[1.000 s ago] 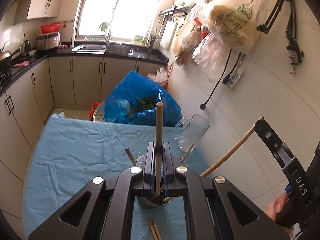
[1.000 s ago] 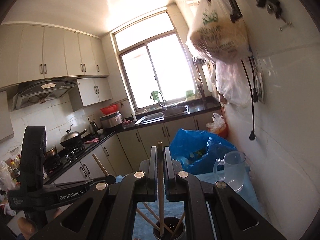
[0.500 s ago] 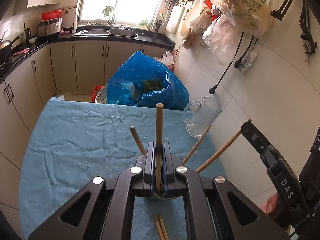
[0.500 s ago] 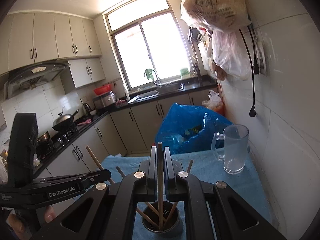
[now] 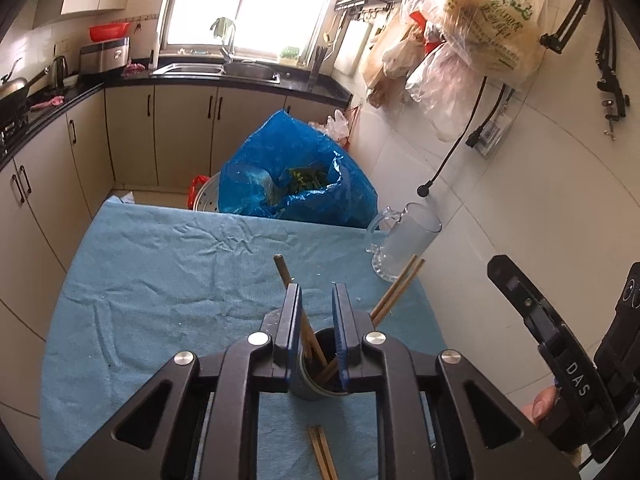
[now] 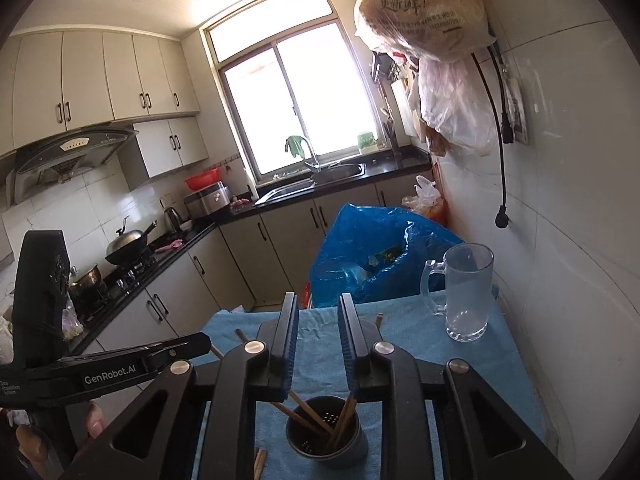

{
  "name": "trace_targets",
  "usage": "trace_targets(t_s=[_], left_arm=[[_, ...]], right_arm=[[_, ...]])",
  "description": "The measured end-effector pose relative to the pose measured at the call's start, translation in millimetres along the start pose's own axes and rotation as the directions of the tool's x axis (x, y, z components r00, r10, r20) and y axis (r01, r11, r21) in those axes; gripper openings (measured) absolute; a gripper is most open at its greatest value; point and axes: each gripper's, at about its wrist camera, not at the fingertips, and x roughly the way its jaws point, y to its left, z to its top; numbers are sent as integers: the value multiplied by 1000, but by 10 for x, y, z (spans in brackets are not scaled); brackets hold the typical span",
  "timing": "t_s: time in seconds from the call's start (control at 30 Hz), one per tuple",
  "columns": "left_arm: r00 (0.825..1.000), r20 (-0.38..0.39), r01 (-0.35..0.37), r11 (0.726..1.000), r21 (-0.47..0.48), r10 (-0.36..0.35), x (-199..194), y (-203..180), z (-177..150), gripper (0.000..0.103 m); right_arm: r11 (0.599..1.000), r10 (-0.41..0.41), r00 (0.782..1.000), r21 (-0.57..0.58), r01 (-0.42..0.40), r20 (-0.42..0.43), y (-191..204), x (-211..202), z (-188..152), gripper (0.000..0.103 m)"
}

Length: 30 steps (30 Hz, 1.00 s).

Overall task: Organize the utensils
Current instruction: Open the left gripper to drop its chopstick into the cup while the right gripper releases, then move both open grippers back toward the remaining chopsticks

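Both sets of jaws have just been opening — the left gripper (image 5: 316, 334) and right gripper (image 6: 318, 342) now stand apart, nothing clamped. The chopsticks (image 6: 340, 420) each held upright a second ago now lean inside the dark utensil cup (image 6: 326, 438) at lower centre — two more remain on the blue cloth (image 5: 160, 280).

I'm seeing a light blue cloth (image 5: 168, 280) w/ no pattern, brown wooden chopsticks (image 6: 308, 416) in a dark grey holder (image 6: 326, 446). My grippers are showing black w/ blue pads (image 5: 340, 344). Blue bag (image 5: 296, 176), clear glass mug (image 6: 466, 292), red bowl (image 5: 110, 32), cream cabinets (image 6: 104, 76), black countertop (image 5: 224, 82).
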Motion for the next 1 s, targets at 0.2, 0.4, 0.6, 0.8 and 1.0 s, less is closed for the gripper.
trace_targets(t_s=[0.2,0.4,0.6,0.8,1.0], left_arm=[[999,37,9,1000,2,-9,-319,156,-147,14],[1000,-1,-5,1000,12,5,-493,478,-570,14],[986,-159,-57,998,-26,52,-114,849,-1073,14],[936,-341,-117,990,-80,83,703,1121,-1361,14],[911,-402,-126,989,-75,86,1221,1109,-1449,15]], right_arm=[[999,51,999,15,-51,8,104,-312,-108,22],[994,111,988,29,-109,-103,237,-340,-530,22],[992,122,959,50,-113,-256,289,-155,-1137,22],[990,128,931,94,-101,-343,248,-37,-1478,22],[994,110,924,66,-92,-366,282,-55,-1543,22]])
